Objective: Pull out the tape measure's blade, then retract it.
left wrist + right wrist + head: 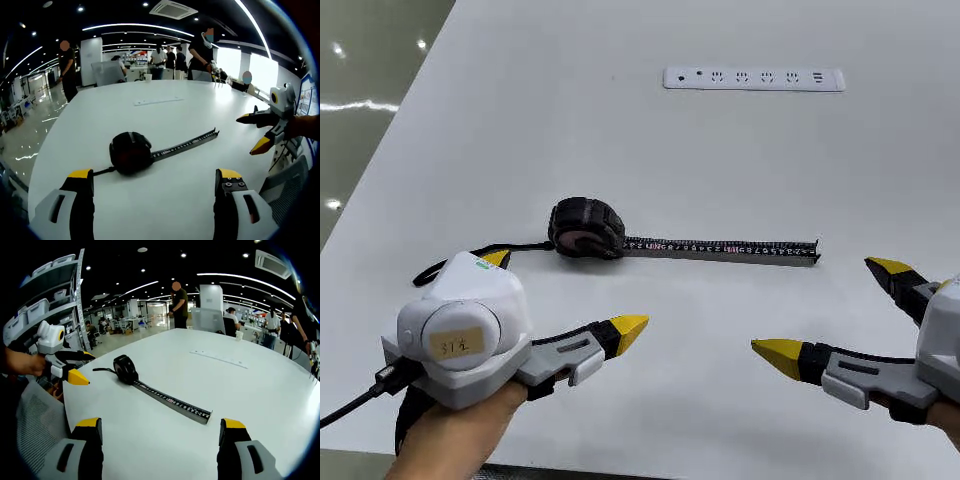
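White table (620, 130): tape measure (585, 228), blade (720, 249) extended rightward; left gripper (565, 290) and right gripper (830, 308) wide, empty, nearer; retraction judged next, requiring a grasp on the tape measure.

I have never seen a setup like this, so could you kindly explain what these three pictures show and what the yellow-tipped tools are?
A person holds a two-jaw gripper in each hand: the left gripper and the right gripper. The head view comes from a headset camera looking down at the white table. The two round pictures come from a camera riding on each gripper, looking out between its own yellow-tipped jaws. On the table lies a black tape measure with its blade pulled out flat, and farther off a white power strip. Both grippers are open and hold nothing.
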